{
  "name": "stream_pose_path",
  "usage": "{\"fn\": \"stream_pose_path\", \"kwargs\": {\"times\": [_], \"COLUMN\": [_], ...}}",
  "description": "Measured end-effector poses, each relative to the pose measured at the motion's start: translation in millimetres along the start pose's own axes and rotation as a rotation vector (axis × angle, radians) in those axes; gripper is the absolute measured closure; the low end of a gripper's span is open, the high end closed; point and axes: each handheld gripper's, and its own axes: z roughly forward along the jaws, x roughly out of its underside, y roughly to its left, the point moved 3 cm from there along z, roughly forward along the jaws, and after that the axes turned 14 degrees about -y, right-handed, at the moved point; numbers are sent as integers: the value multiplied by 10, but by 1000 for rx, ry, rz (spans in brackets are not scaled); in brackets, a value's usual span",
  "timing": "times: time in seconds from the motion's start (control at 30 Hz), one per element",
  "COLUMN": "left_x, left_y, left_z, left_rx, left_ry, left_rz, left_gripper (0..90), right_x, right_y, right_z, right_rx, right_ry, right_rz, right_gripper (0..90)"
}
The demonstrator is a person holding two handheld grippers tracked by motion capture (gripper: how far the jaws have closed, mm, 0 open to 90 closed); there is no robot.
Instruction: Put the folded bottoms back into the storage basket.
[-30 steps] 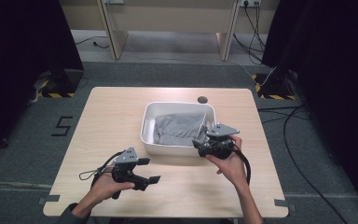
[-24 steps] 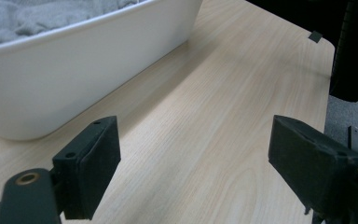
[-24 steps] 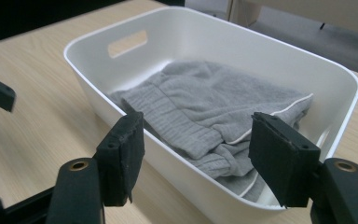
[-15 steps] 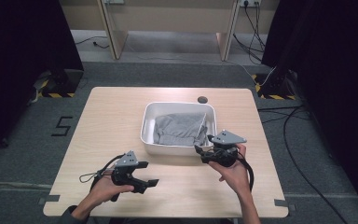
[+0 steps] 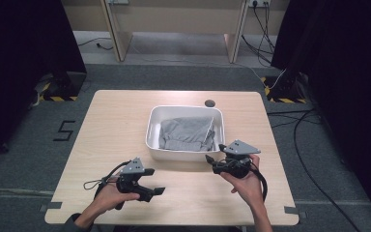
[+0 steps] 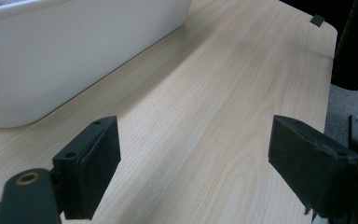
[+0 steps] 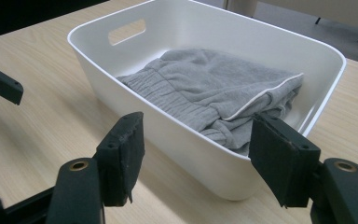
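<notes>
A white plastic bin (image 5: pixel 154 126) stands in the middle of the light wood table (image 5: pixel 116 121), and a folded grey garment (image 5: pixel 186 131) lies inside it. My right gripper (image 5: pixel 212 162) hovers just off the bin's near right corner, jaws open with nothing between them. In the right gripper view the bin (image 7: pixel 98 56) and the garment (image 7: pixel 214 84) lie just beyond the open right gripper (image 7: pixel 198 151). My left gripper (image 5: pixel 152 191) is held low near the table's front edge, left of the bin. Its jaws stand wide open over bare wood in the left gripper view (image 6: pixel 191 154), with the bin's wall (image 6: pixel 65 60) at upper left.
A small dark round spot (image 5: pixel 209 103) sits on the table behind the bin. Cables (image 5: pixel 294 121) trail over the floor at the right. Black curtains hang on both sides, and a number 5 (image 5: pixel 65 130) is marked on the floor at the left.
My right gripper has drawn back from the bin's right front corner toward the table's near edge. The left gripper has hardly shifted. The bin and garment lie as before.
</notes>
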Motion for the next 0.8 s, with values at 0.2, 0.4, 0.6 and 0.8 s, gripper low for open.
{"fn": "stream_pose_path", "kwargs": {"times": [0.2, 0.4, 0.6, 0.8], "left_x": [19, 75, 168, 231], "left_y": [10, 43, 26, -18], "left_z": [-33, -87, -95, -94], "left_rx": [-3, -26, -30, -33], "left_ry": [-4, -22, -20, -8], "left_rz": [-13, -24, -21, 3], "left_gripper": [165, 165, 165, 165], "right_x": [20, 91, 131, 192], "right_y": [20, 80, 129, 183], "right_z": [-74, -122, -183, -233], "right_rx": [0, -25, -37, -36], "right_ry": [-6, 2, 5, 20], "right_rz": [1, -3, -10, -9], "right_gripper": [365, 366, 365, 365]}}
